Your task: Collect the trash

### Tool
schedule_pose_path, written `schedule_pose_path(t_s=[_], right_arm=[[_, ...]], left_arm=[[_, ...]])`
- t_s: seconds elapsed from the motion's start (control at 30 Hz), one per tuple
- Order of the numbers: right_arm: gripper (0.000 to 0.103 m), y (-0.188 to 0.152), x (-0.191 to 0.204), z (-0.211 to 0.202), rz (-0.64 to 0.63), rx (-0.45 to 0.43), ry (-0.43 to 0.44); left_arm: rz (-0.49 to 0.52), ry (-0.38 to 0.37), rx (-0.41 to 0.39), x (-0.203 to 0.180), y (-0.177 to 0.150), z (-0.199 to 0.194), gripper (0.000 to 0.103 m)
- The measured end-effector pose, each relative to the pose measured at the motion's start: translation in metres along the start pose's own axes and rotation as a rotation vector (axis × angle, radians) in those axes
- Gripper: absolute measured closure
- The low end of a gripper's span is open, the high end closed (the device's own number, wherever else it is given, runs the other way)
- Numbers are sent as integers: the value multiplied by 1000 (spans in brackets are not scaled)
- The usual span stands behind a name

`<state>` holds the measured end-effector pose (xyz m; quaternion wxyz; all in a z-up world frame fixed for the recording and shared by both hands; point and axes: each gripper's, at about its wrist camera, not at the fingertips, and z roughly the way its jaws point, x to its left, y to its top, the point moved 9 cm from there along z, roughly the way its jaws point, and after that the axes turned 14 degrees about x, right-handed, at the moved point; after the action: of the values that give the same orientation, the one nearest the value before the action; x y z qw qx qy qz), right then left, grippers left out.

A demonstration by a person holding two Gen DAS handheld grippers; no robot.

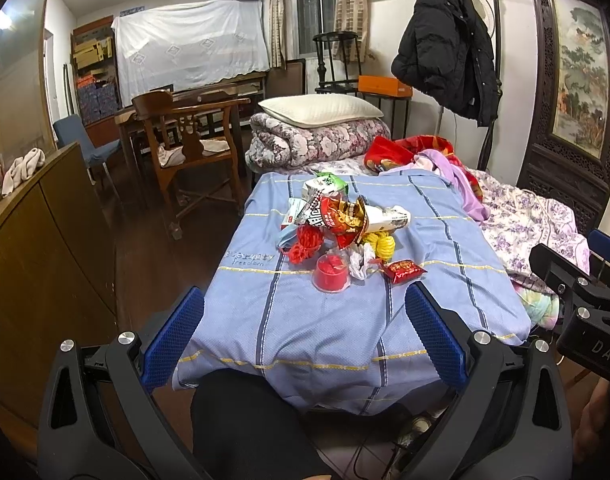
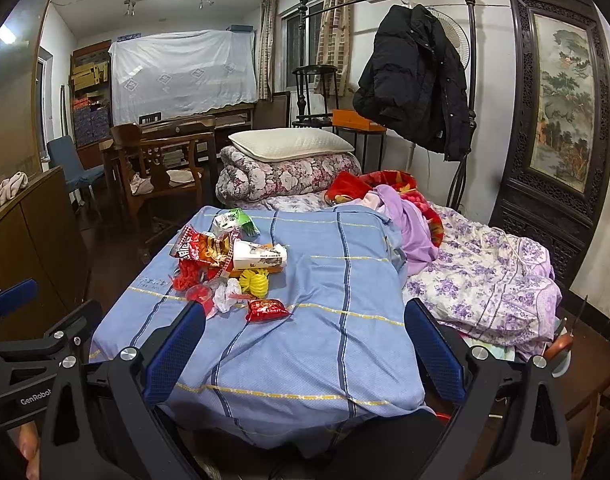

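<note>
The left gripper and the right gripper both hover at the bottom of their frames with jaws wide and empty; the trash pile sits mid-frame on the blue checked cloth. A red snack packet lies at the pile's near edge, beside a red plastic cup; a paper cup lies on its side.

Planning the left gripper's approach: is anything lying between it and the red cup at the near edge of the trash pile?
Nothing but bare blue cloth separates the open left gripper from the red cup, as the left wrist view shows.
</note>
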<state>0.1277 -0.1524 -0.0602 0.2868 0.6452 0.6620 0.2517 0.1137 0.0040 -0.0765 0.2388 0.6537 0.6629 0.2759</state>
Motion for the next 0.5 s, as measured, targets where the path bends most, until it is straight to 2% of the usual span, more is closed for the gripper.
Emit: schedule_pose_path(t_s=[0.5], right_arm=[[6,1,-2,0,-1,3,1]], left_arm=[[7,-2,3,-2,-1,1,7]])
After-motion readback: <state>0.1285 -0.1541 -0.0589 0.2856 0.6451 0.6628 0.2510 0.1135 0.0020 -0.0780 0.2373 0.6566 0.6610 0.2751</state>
